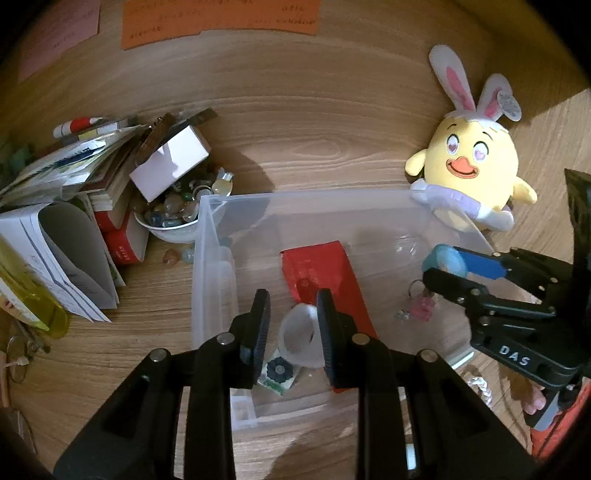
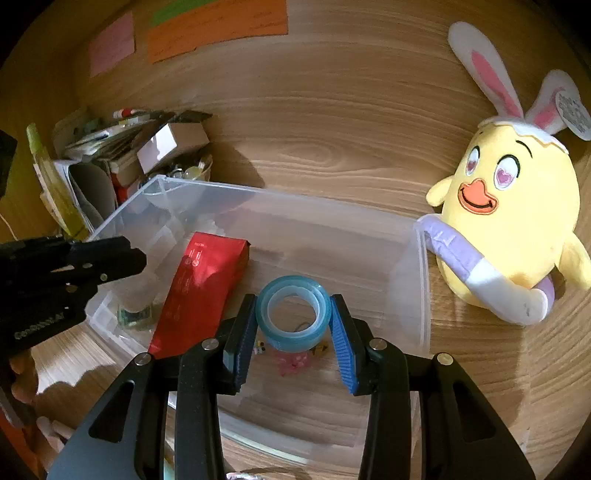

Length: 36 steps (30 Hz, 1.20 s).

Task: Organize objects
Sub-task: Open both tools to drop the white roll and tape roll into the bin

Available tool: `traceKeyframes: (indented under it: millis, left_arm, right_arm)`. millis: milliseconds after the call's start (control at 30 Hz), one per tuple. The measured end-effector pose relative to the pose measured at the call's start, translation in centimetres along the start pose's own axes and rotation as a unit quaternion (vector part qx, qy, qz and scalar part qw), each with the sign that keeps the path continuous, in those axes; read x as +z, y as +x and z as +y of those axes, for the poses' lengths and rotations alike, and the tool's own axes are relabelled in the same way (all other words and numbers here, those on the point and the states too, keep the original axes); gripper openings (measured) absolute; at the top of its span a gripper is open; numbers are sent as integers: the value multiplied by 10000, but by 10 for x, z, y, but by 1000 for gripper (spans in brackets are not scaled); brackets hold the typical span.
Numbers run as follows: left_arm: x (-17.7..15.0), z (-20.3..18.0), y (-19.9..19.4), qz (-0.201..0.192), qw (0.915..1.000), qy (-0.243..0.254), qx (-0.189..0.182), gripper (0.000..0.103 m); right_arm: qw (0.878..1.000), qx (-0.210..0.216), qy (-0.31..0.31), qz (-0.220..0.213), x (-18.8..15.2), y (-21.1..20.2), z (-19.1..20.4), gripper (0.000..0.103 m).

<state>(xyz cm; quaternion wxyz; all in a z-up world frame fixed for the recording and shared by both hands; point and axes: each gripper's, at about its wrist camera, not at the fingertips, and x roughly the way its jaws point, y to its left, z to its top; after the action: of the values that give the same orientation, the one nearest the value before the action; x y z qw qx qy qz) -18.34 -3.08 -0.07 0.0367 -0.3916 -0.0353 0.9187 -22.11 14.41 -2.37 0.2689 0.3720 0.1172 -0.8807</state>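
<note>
Two grippers hung over the clear bin. Right gripper jaws pinched the blue tape roll for drop-in. Left gripper jaws stood slightly spread, empty.

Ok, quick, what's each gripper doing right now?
Left gripper: jaws open, white object between them, not gripped.
Right gripper: shut on blue tape roll.

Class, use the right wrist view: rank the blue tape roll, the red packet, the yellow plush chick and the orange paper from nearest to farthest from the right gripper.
1. Blue tape roll: clamped in the right gripper.
2. Red packet: in the bin, left of it.
3. Yellow plush chick: outside the bin, far right.
4. Orange paper: top, farthest.
</note>
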Motion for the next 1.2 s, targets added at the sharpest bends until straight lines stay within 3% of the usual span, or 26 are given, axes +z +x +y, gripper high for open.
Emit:
traceKeyframes:
  millis: [167, 233, 300, 367, 667, 733, 1200]
  left_arm:
    - [1, 0, -7, -65, 9999, -31, -82, 48]
    - [0, -1, -12, -90, 9999, -25, -135, 52]
    - [0, -4, -17, -125, 9998, -4, -163, 56]
    - [-1, -7, -23, -194, 9997, 30, -150, 63]
    - [-10, -20, -57, -500, 9987, 140, -5, 91]
    - [-13, -22, -64, -555, 9984, 130, 4, 93]
    - [-43, -16, -96, -554, 9984, 85, 68, 95]
  right_arm:
    - [10000, 44, -52, 61, 0, 2, 2, 35]
    - [9999, 35, -82, 89, -1, 2, 4, 36]
    - [9999, 28, -99, 84, -2, 1, 5, 40]
    - [9999, 16, -118, 8, -2, -4, 7, 52]
    - [9993, -131, -181, -299, -4, -34, 12, 76]
    - [9991, -154, -172, -355, -6, -42, 12, 81]
    - [9971, -285, -222, -667, -37, -95, 14, 82]
